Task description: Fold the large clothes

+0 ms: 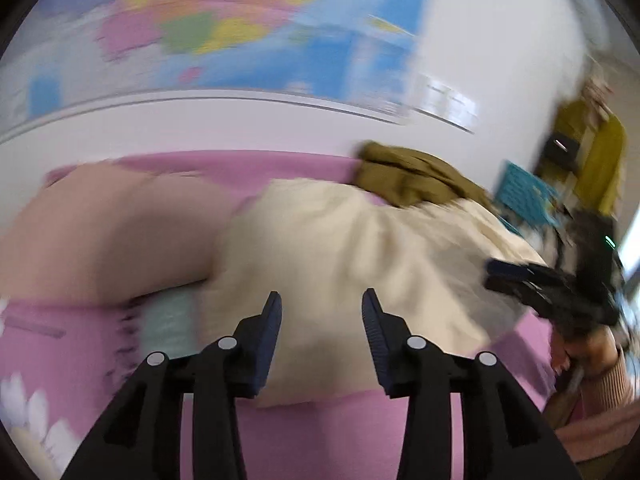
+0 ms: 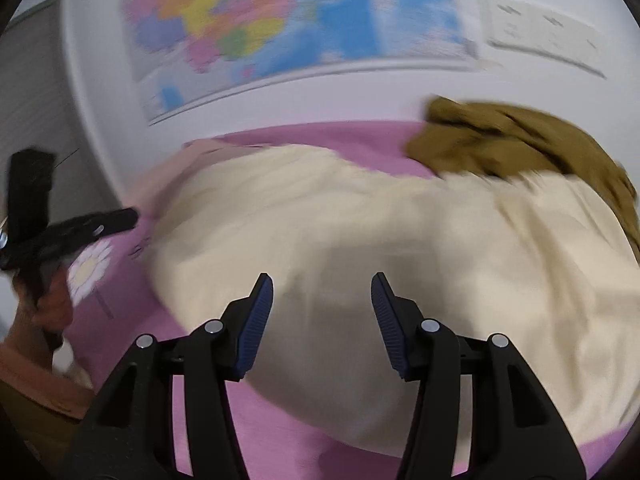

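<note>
garment: a cream cloth [image 2: 360, 216] lies spread on the pink bed sheet [image 1: 320, 432], crumpled, its near edge just past both grippers.
handling: likely light, soft and floppy (it will sag wherever it is not held); best pinched at a corner or hem.
left gripper [image 1: 322, 322]: fingers apart, nothing between them.
right gripper [image 2: 322, 300]: fingers apart, empty, over the cloth.
other clothes: an olive garment [image 2: 520, 144] bunched at the far right, a pale pink one [image 1: 104, 232] at the left.
room: white wall with a coloured map [image 2: 280, 20].
</note>
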